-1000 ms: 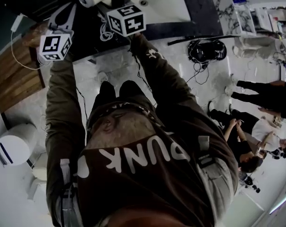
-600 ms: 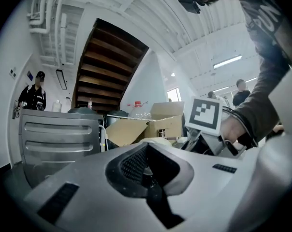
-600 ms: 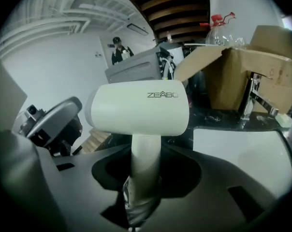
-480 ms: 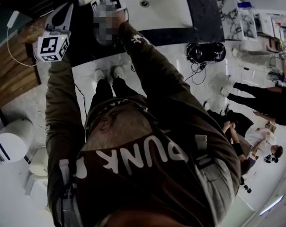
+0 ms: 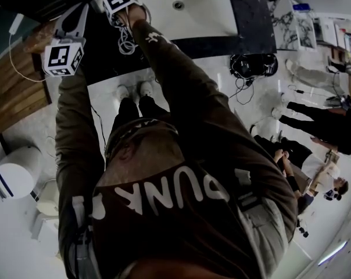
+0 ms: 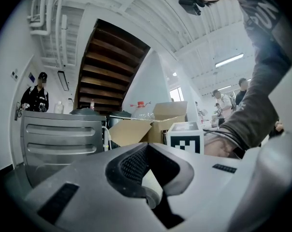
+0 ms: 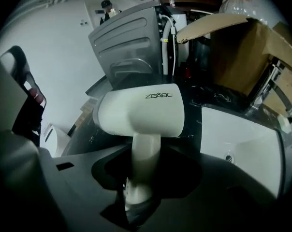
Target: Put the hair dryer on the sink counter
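The white hair dryer [image 7: 141, 112] stands with its handle down between the jaws of my right gripper [image 7: 146, 152]. The jaws are opening, and the lower handle still sits wedged in them. From the head view only a bit of the hair dryer [image 5: 100, 3] peeks out beside the right gripper [image 5: 113, 3], over the dark sink counter [image 5: 251, 22] left of the white basin [image 5: 193, 7]. Its cord [image 5: 126, 39] hangs over the counter's front edge. My left gripper [image 5: 82, 11] hovers just to the left, shut and empty, its jaws [image 6: 146, 146] meeting at the tips.
A faucet [image 7: 268, 92] and a cardboard box [image 7: 247, 52] stand behind the basin, a grey ribbed metal unit [image 7: 131, 42] beyond the dryer. On the floor are a black headset with cables [image 5: 254, 63] and a white round bin [image 5: 13, 176]. People [image 5: 321, 121] stand at right.
My right gripper has carried the hair dryer up and to the left, farther over the dark counter next to the basin. The left gripper has hardly moved.
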### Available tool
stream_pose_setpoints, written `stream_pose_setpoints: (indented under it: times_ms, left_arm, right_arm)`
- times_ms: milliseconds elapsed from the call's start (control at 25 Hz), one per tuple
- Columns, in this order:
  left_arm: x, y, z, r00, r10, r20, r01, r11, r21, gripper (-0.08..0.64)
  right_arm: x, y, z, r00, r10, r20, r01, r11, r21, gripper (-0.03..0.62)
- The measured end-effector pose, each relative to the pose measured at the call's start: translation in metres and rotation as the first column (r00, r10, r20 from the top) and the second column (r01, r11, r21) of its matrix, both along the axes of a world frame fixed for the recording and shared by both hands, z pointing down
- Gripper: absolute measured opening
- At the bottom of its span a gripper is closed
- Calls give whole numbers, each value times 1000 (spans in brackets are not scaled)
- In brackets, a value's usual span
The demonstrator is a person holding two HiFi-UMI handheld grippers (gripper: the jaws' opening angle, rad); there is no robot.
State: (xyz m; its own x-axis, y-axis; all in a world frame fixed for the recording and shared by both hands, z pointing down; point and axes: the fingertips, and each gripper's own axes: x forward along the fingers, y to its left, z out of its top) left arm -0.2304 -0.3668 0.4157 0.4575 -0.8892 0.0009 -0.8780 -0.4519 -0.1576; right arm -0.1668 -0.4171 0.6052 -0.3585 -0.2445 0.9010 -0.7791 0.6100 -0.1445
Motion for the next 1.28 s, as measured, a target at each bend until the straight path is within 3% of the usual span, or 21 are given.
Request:
stream_pose_setpoints:
  times_ms: [320,440,560,680,760,840,960,1040,1120,1200,1280]
  left_arm:
    - [-1,-5,-4,1000,3,-1,-3,1000,3,-6]
    - [3,-4,-4,1000,7,5,-7,1000,0,-6]
    - [7,-3,-5,1000,11,13,-11,1000,3,-6]
    - [3,-6,-7,1000,14,9,-14,1000,0,-6]
    - [-1,-8,-10,1000,15,5,-15,1000,-2,-6]
    - [1,-7,-14,1000,19,7,-19,1000,0,-6]
    - [10,-1,-21,1000,27,11,-27,1000,3,-6]
    - [12,1,-26,1000,30,8,-30,1000,7,-6]
    - [14,3,-31,999,36,10,-36,999,12,-6]
    - [16,5,-36,999,43,12,-44,999,16,-6]
    - [19,7,-39,999,52,8,-52,999,14,-6]
  right_arm:
    - [-1,-3,6,1000,2,16,-2,1000,0,172]
    - [5,-4,0,1000,-5,28,4,999,41,209]
    - [11,-8,-18,998,-36,51,29,990,135,230]
    - [3,-15,-59,985,-112,133,67,952,300,214]
    - [-6,-15,-95,960,-187,210,84,903,421,205]
    - [-5,-7,-133,924,-263,278,72,833,548,190]
    - [6,15,-194,860,-393,326,25,670,742,157]
    - [11,34,-222,820,-475,318,7,565,825,126]
    - [14,51,-238,799,-525,294,-3,486,874,64]
    - [19,60,-244,794,-537,284,-17,448,894,11]
    - [22,63,-243,793,-537,287,-26,441,897,11]
